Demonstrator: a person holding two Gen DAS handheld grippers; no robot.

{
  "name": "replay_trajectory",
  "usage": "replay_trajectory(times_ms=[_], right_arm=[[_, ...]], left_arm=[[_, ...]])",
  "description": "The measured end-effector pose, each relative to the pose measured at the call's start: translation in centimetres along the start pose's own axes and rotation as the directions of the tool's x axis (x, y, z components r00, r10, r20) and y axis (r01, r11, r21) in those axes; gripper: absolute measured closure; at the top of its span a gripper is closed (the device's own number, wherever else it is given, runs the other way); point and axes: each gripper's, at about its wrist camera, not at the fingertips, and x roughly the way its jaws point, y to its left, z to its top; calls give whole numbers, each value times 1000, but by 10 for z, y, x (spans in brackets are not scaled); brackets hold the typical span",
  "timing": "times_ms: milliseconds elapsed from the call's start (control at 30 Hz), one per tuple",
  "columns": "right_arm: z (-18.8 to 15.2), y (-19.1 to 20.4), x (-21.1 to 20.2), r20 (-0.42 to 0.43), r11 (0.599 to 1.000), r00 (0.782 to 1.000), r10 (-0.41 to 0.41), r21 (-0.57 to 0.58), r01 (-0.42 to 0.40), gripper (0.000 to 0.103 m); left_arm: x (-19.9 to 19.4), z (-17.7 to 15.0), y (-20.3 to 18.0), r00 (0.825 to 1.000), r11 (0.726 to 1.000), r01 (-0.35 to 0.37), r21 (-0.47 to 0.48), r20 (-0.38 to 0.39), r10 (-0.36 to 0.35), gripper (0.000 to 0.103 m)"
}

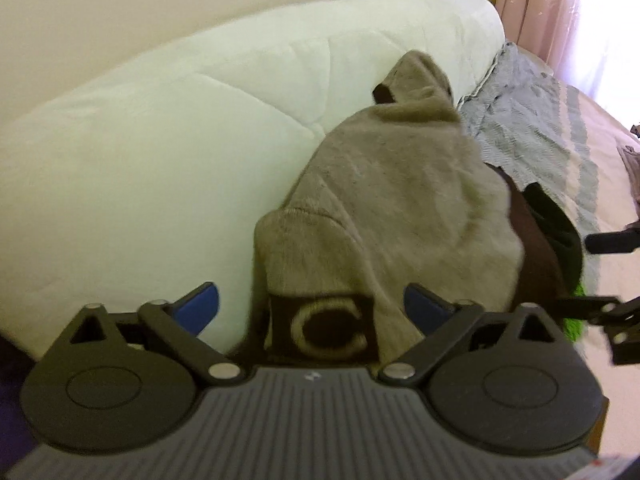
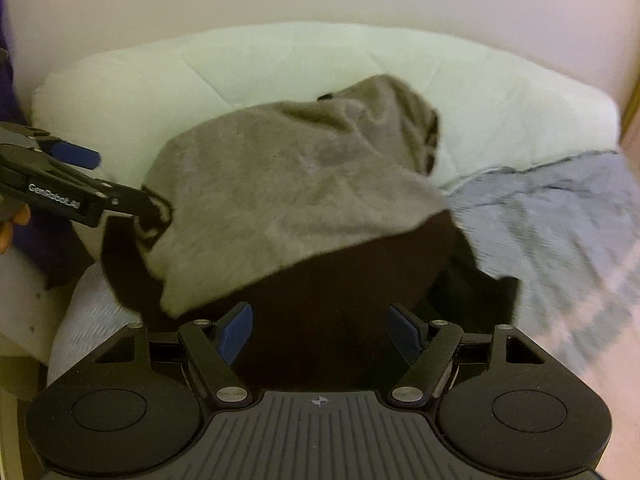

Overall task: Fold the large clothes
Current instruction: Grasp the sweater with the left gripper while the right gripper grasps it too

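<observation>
A large taupe garment (image 1: 392,200) with dark brown trim lies heaped on the bed against a white quilt. A dark band with a stitched letter C (image 1: 324,328) sits at its near end. My left gripper (image 1: 312,300) is open wide, and that band lies between its blue pads without touching them. In the right wrist view the same garment (image 2: 280,184) covers a dark brown part (image 2: 340,280). My right gripper (image 2: 322,320) is open over that dark cloth. The left gripper (image 2: 124,182) shows at the garment's left edge, jaws apart.
A thick white quilt (image 1: 160,120) is bunched along the wall behind the garment. A grey-blue striped bedspread (image 2: 560,220) covers the bed to the right. A pink curtain (image 1: 560,0) hangs at the far right. Something bright green (image 1: 574,320) peeks out under dark cloth.
</observation>
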Motion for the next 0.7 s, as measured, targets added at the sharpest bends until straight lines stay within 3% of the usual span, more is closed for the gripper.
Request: replay_trajectory(times_ms=[133,200,267,300,333,367,400,533,700], right_arm=[[8,-5,44,-7,997,998,70,-22,-70,32],[10,-8,53,-3,995,995,100,5,-100,32],[11,-12,54,-11,993,994,110,50,-110,36],[11,-14,53,-16,991,993,114,67,-113,48],[12,-15,49,-15,991,994,109,81,-108,56],[12,-18,44,-15,991,995,100,94,-98,79],[15,-19,40,-18,991,995,93,103,-91,101],[13,-25,3,27,988,998,48,148,-52,101],[-7,-42,-74,129,964,992,-20,265,-15,102]], left_arm=[[29,4,3,1000,999,24,31,-15,-23,21],[37,3,2,998,998,49,46,-33,-47,36],[39,3,-1,996,995,75,60,-44,-72,63],[38,3,-4,996,994,82,70,-44,-79,70],[34,4,-8,996,993,84,83,-41,-81,85],[30,6,-11,996,992,87,88,-33,-84,94],[23,7,-16,996,991,94,91,-22,-92,95],[-18,14,-44,989,978,133,158,44,-142,100],[-88,14,-90,964,947,206,246,115,-239,100]])
